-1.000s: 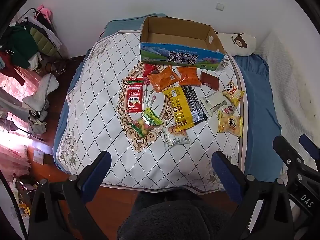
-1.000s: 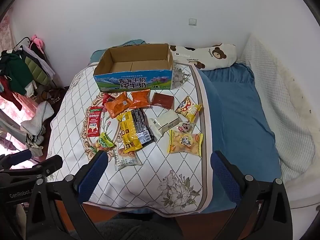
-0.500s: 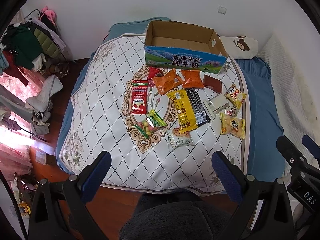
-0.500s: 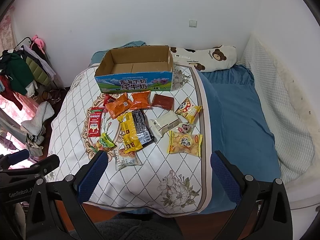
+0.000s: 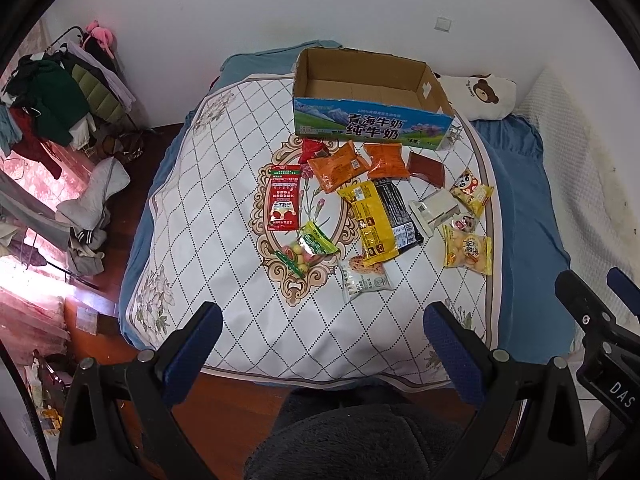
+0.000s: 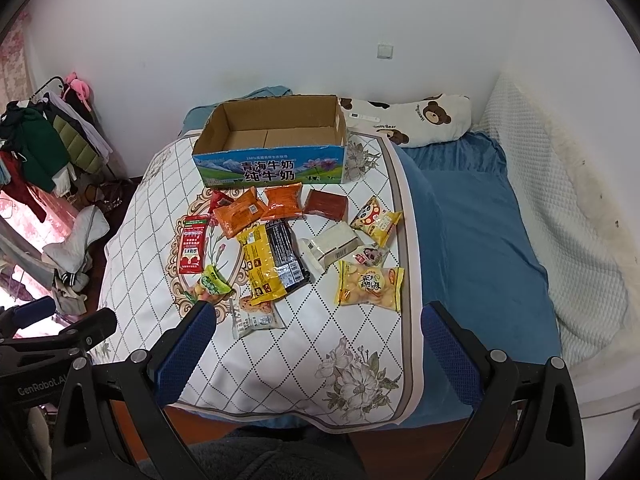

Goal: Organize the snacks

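Nothing's in the box (image 6: 272, 140) yet — it sits empty at the far end of the quilt (image 5: 224, 216), and all the snacks (image 6: 288, 252) lie in a loose cluster right in front of it, between the box and both grippers.

Left gripper (image 5: 320, 344) and right gripper (image 6: 316, 340) both hover near the foot of the bed, jaws spread wide, holding nothing.

What matters for the first grab: the white pack (image 6: 256, 318) lies nearest, just ahead of the right gripper's left finger, long axis running roughly across the jaws. The yellow biscuit bag (image 6: 370, 284) sits to its right — I'd guess the right one takes either. The red pack (image 5: 284, 198) is more the left's side.
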{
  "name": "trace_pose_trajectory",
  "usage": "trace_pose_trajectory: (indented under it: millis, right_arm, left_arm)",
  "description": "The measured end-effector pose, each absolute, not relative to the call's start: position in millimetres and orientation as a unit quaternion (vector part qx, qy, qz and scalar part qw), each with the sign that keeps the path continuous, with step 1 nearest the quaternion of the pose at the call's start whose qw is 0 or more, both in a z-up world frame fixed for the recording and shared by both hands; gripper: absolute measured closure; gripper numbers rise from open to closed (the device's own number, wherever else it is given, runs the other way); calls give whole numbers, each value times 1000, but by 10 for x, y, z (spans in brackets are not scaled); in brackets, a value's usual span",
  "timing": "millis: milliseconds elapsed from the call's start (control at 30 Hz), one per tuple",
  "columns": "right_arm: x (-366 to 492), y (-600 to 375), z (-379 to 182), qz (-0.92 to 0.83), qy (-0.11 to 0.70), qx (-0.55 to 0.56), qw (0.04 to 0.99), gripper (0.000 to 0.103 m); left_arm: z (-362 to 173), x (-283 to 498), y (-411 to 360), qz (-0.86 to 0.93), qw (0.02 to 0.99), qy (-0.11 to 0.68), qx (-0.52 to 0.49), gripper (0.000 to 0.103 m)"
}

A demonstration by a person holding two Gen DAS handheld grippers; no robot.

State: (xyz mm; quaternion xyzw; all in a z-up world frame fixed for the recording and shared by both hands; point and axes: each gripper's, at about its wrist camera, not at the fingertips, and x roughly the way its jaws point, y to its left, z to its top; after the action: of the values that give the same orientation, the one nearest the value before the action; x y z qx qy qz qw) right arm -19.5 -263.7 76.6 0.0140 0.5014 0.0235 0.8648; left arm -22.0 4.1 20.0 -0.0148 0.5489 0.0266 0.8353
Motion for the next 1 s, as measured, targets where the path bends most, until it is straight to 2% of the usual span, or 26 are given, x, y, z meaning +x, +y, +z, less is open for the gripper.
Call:
trace_pose_trajectory:
  millis: [1000]
  right_arm:
    - [-325,-2680,887,22,497,18,867,0]
  left_arm:
    - [274,-210,4,15,838,546,-9,0]
